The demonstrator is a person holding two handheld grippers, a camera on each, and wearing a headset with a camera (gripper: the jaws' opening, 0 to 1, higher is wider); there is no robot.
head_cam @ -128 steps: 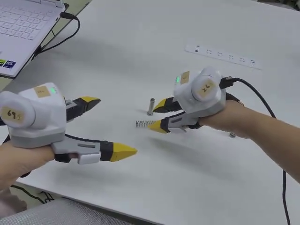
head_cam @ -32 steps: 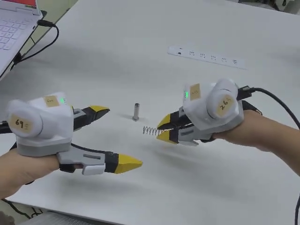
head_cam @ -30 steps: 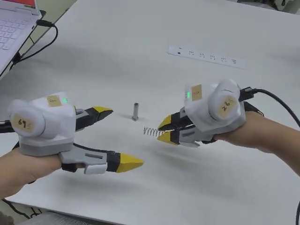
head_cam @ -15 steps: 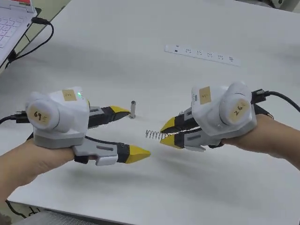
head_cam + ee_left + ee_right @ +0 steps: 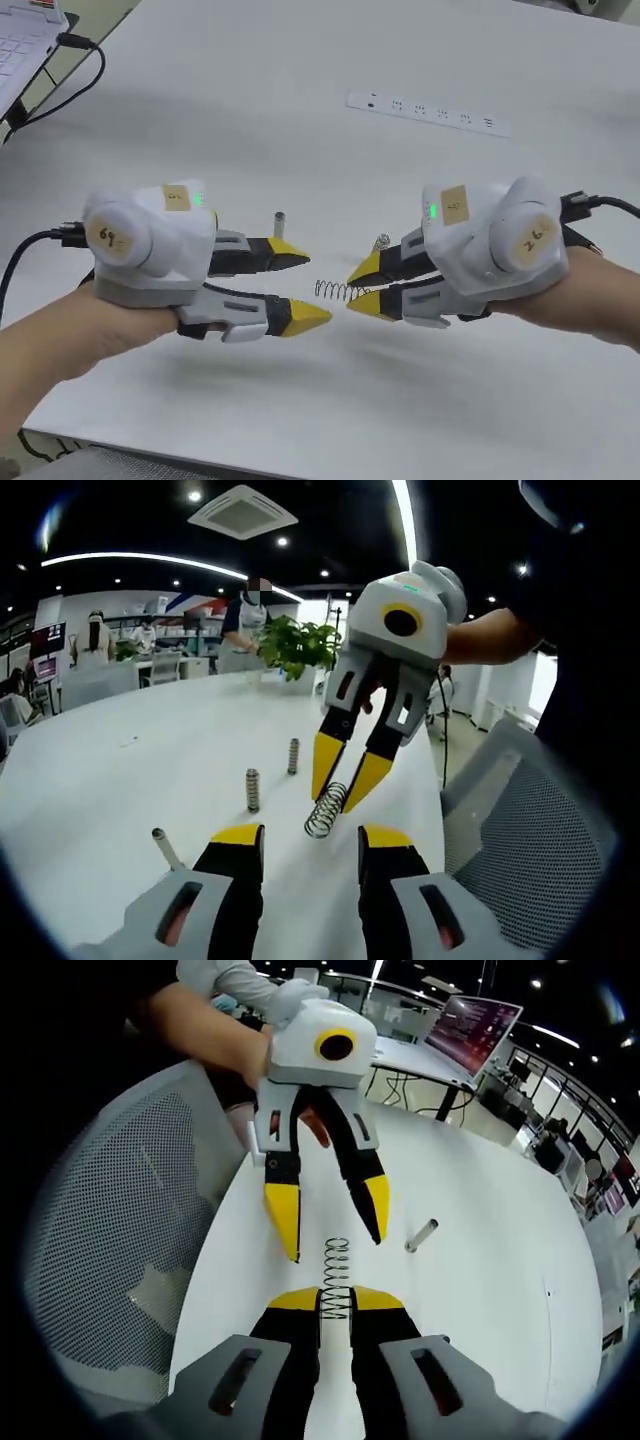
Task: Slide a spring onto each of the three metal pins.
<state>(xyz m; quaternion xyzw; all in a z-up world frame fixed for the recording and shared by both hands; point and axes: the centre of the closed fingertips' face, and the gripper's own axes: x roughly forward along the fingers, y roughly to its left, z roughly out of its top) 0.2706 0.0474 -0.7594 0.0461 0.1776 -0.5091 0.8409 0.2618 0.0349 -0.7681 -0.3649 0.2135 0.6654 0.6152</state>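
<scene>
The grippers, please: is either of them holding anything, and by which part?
The right gripper clamps the spring by one end; the rest juts toward the open left gripper, which holds nothing.

- Spring (image 5: 333,291): its right end sits buried between the clamped jaws of my right gripper (image 5: 361,289), so I cannot tell how many coils are held.
- Sprung pin (image 5: 381,241): top visible; the rest is covered by that gripper's upper jaw.
- Bare pin (image 5: 163,846): its foot is hidden behind my left gripper (image 5: 312,835).
- Laptop (image 5: 22,40): cut off by the frame's corner.
- Power strip (image 5: 428,113): markings too small to read.
- Both my forearms run off the frame's edges.
</scene>
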